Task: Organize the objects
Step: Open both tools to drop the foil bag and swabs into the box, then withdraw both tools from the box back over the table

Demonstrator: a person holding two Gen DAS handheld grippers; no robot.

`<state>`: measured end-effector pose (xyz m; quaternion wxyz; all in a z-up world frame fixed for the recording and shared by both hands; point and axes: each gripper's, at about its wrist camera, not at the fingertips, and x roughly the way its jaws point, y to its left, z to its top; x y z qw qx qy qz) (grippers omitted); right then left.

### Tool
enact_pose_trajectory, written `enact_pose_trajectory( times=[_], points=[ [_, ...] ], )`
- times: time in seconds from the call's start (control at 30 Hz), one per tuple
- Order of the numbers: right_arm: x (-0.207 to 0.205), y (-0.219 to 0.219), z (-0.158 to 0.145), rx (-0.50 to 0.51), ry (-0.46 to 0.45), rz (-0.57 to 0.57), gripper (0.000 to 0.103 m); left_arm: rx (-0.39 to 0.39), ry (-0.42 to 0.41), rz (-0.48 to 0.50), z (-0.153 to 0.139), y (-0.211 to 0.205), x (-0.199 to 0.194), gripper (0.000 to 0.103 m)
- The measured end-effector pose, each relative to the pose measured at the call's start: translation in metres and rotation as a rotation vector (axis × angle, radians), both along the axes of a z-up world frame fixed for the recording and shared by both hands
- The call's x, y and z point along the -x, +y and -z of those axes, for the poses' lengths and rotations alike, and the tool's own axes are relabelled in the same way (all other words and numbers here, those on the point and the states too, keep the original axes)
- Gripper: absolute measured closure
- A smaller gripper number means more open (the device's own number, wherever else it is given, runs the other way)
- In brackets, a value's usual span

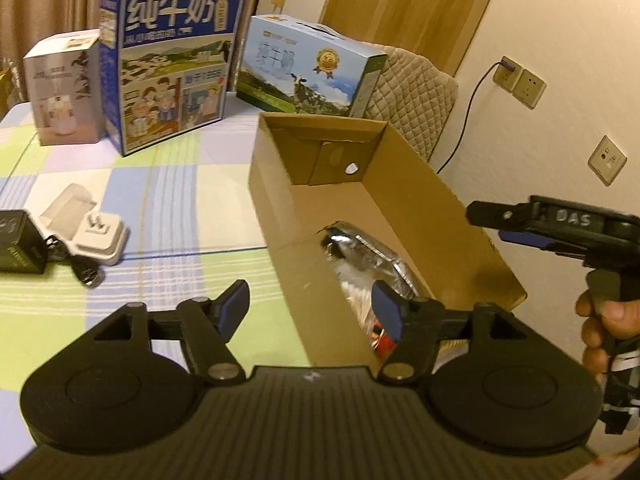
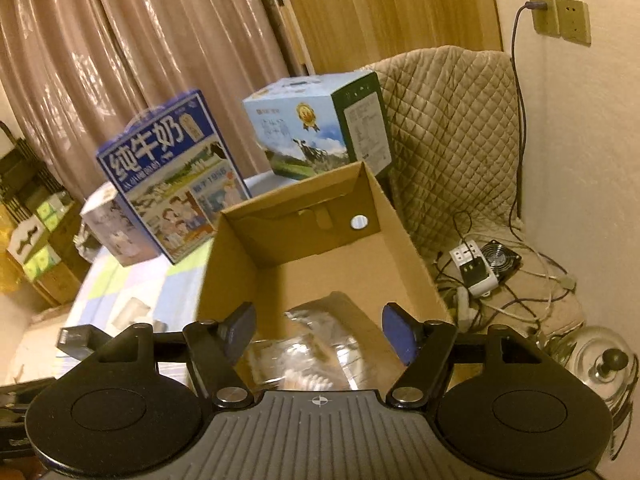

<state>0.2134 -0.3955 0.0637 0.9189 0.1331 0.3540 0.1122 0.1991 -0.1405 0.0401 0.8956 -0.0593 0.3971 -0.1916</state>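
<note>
Cardboard box (image 1: 400,208) sits open-topped on the checked tablecloth (image 1: 160,200), right of centre, its near end under both my grippers. Inside, at the near end, lies a crinkled silver foil packet (image 1: 368,252) with clear plastic-wrapped snacks beside it; in the right wrist view these blur into one pile (image 2: 316,352). I judge them light, soft and slippery: pinch a crimped seam edge, not the belly. Left gripper (image 1: 312,308) hangs with jaws spread and nothing between them, straddling the box's left wall. Right gripper (image 2: 320,332) is likewise parted and empty above the packets. Still out on the cloth to the left: a white plug adapter (image 1: 104,240), hard and smooth-cornered, touching a small black box (image 1: 20,246) and a dark cable. I'd take the adapter across its flat sides; it should be rigid and light. Glossy milk cartons (image 1: 172,64) stand at the back.
</note>
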Motion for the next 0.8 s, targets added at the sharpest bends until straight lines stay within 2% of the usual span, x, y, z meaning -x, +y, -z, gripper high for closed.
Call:
enact_pose_trajectory(
  times=[0.17,0.37,0.6,0.8],
  points=[
    [0.026,0.018,-0.009,-0.036,-0.016,-0.024,0.036,-0.01,-0.007,-0.036,-0.001,0.027,0.022,0.026],
    [0.051,0.046,-0.012,-0.069,-0.008,-0.053,0.035,-0.029,-0.01,-0.096,0.0,0.069,0.049,0.019],
    [0.075,0.086,-0.012,-0.061,0.005,-0.112,0.035,-0.052,-0.03,-0.191,-0.005,0.125,0.077,0.008],
    [0.088,0.118,-0.011,-0.045,0.006,-0.162,0.035,-0.08,-0.037,-0.26,-0.006,0.165,0.094,0.005]
  ],
)
